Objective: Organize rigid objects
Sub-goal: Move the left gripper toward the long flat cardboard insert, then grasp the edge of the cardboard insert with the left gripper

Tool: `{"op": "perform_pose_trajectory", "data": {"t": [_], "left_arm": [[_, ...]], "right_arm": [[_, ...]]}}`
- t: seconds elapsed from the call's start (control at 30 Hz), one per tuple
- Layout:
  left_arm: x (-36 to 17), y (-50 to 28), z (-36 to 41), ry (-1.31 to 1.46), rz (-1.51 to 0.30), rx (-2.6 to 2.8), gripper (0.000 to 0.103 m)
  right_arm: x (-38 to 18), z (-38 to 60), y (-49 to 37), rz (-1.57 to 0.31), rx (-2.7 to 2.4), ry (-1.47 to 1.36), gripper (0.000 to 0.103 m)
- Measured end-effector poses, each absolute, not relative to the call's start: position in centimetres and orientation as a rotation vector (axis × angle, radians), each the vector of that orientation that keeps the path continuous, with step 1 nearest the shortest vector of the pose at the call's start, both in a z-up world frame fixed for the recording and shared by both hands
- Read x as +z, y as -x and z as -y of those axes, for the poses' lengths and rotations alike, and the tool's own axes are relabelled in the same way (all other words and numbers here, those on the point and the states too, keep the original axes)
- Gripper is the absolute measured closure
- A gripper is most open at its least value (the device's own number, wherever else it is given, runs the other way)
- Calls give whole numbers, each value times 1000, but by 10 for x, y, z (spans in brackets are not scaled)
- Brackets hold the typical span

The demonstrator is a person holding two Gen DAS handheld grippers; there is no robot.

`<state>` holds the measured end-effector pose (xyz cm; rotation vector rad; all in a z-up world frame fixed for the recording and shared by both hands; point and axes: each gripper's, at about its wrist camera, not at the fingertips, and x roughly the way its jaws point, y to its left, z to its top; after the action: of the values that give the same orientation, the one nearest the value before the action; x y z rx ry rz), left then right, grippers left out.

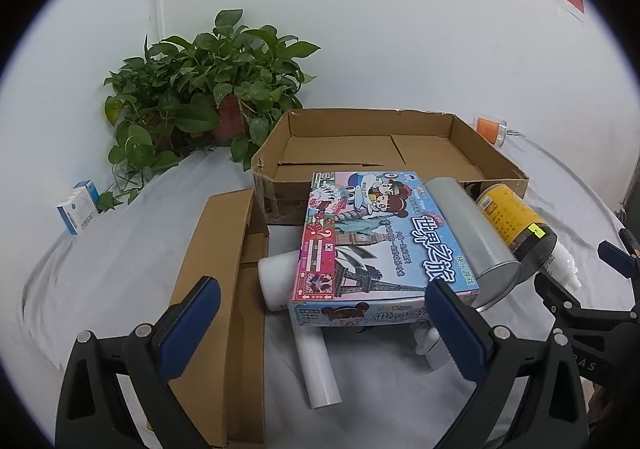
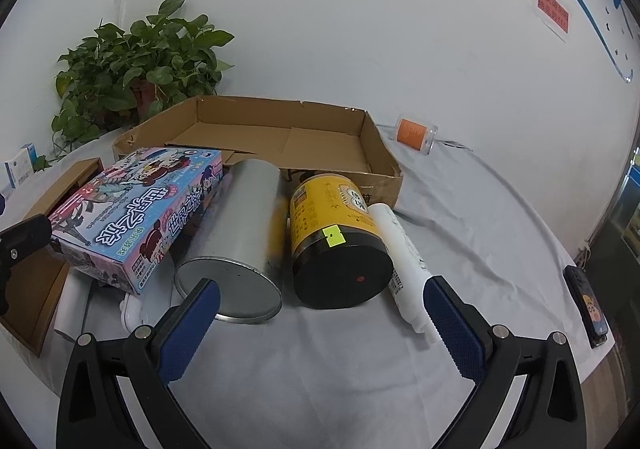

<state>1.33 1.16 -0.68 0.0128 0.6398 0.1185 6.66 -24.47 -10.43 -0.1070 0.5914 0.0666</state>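
A: Tool status: our left tool [image 1: 320, 323] and right tool [image 2: 322, 315] both spread wide, gripping nothing.

B: Progress?

A: None that we see. Game box [image 1: 372, 237], silver can [image 2: 236, 237], yellow jar [image 2: 336, 241] and white bottle [image 2: 404, 261] lie on the bench just beside the cardboard tray [image 2: 380, 137], which looks empty.

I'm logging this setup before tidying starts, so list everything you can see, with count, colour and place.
Cardboard tray: one, brown, back centre.
Flat carton: one, brown, left.
Game box: one, pink and blue, resting tilted on other items.
Tin can: one, silver, lying down.
Jar: one, yellow, black lid, beside the can.
White bottle: one, right of the jar.
White tube: one, under the game box.
Plant: one, green, back left.
Small box: one, blue-white, far left.
Orange container: one, by the wall.
Left gripper: open.
Right gripper: open.
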Motion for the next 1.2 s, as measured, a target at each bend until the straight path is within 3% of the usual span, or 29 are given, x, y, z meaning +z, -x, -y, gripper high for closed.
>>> {"op": "perform_pose_trajectory", "data": {"t": [0.37,0.43,0.5,0.63,0.77,0.9,1.03,1.2], "left_arm": [[-12,-1,-43,-41,-675,179,1],[-18,3,-54,-55,-701,198,8],[-27,5,-61,-68,-734,199,29],[-46,4,-67,-133,-794,232,56],[-38,9,-94,-33,-797,244,67],[-39,13,-134,95,-829,255,69],[-56,20,-181,279,-892,228,73],[-68,27,-209,429,-914,164,85]], "right_arm": [[-92,232,-56,-550,153,77,1],[-93,224,-55,-561,205,68,1],[-94,214,-52,-567,262,63,1],[-94,190,-47,-564,370,75,2],[-86,169,-39,-544,471,66,3],[-71,143,-29,-537,615,29,4],[-60,100,-27,-619,796,-23,11],[-83,6,-44,-853,880,19,40]]}}
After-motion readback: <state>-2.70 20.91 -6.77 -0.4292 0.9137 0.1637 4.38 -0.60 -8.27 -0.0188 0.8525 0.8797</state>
